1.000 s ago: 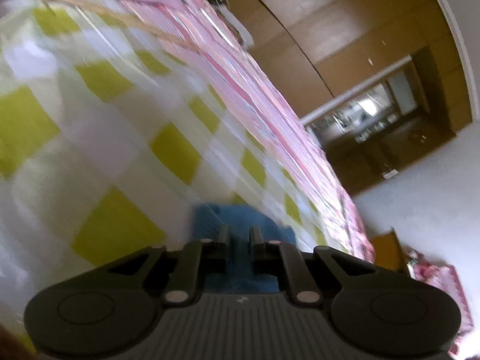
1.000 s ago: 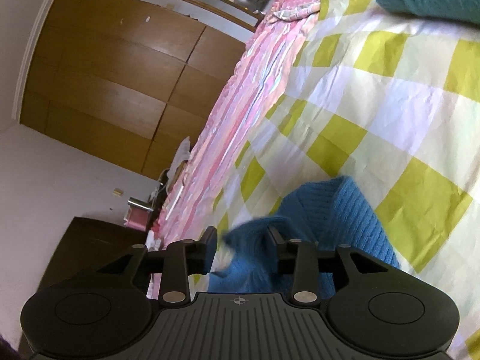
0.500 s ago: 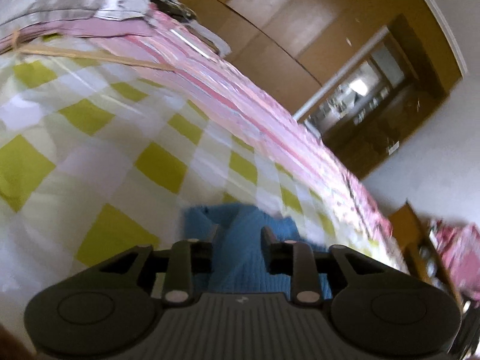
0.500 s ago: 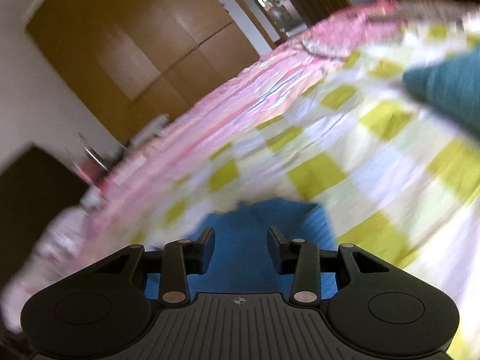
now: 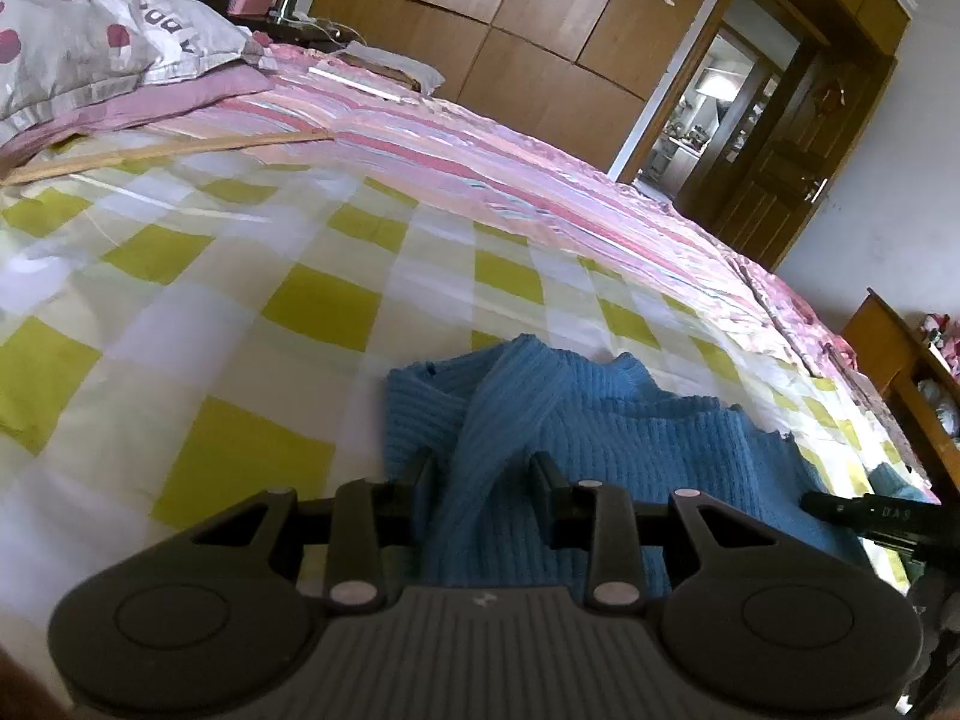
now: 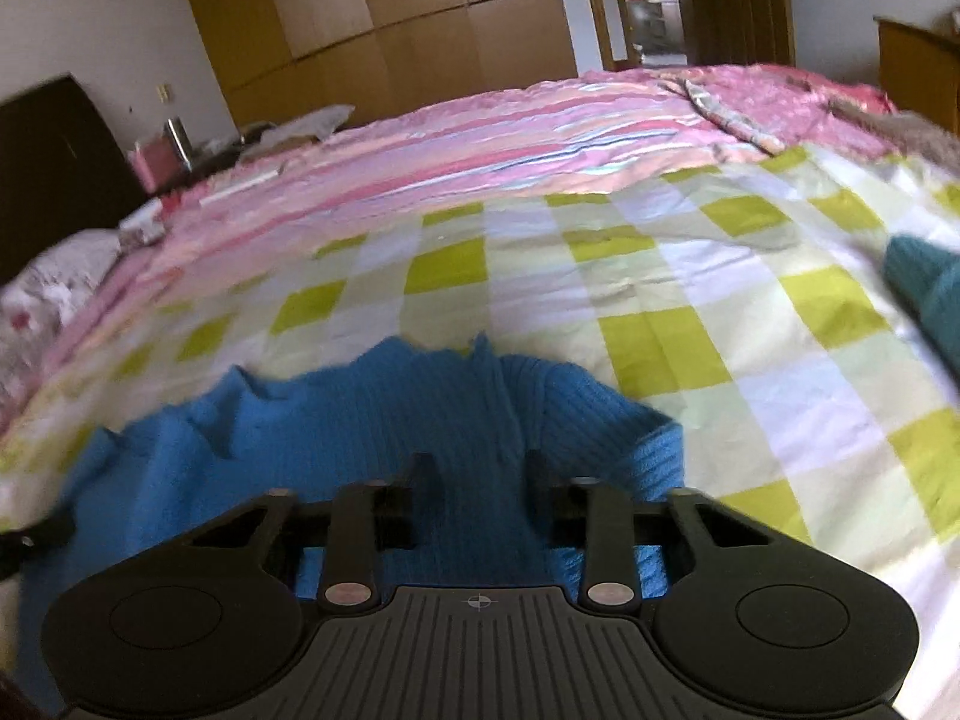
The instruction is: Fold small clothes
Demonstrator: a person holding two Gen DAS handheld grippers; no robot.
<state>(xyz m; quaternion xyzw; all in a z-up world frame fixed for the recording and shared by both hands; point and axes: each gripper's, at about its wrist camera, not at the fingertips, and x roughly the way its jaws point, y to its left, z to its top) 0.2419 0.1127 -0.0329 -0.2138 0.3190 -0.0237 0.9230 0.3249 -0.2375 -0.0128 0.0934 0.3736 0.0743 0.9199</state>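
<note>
A blue ribbed knit garment (image 5: 600, 420) lies crumpled on the yellow-and-white checked sheet (image 5: 300, 300). My left gripper (image 5: 483, 471) is open, its fingers on either side of a raised fold at the garment's left end. In the right wrist view the same garment (image 6: 372, 414) spreads to the left. My right gripper (image 6: 477, 471) is open over its right end, fingers astride a ridge of knit. The tip of the right gripper shows at the right edge of the left wrist view (image 5: 870, 510).
A dark teal garment (image 6: 924, 294) lies on the sheet at the right. A pink striped quilt (image 5: 480, 156) covers the far half of the bed. A pillow (image 5: 90, 48) lies at the head. A thin wooden stick (image 5: 168, 150) lies on the bed. A wooden shelf (image 5: 900, 360) stands at the right.
Both grippers have opened from a narrower gap and levelled out from a steep tilt. The blue garment now lies on the sheet between the fingers of each.
</note>
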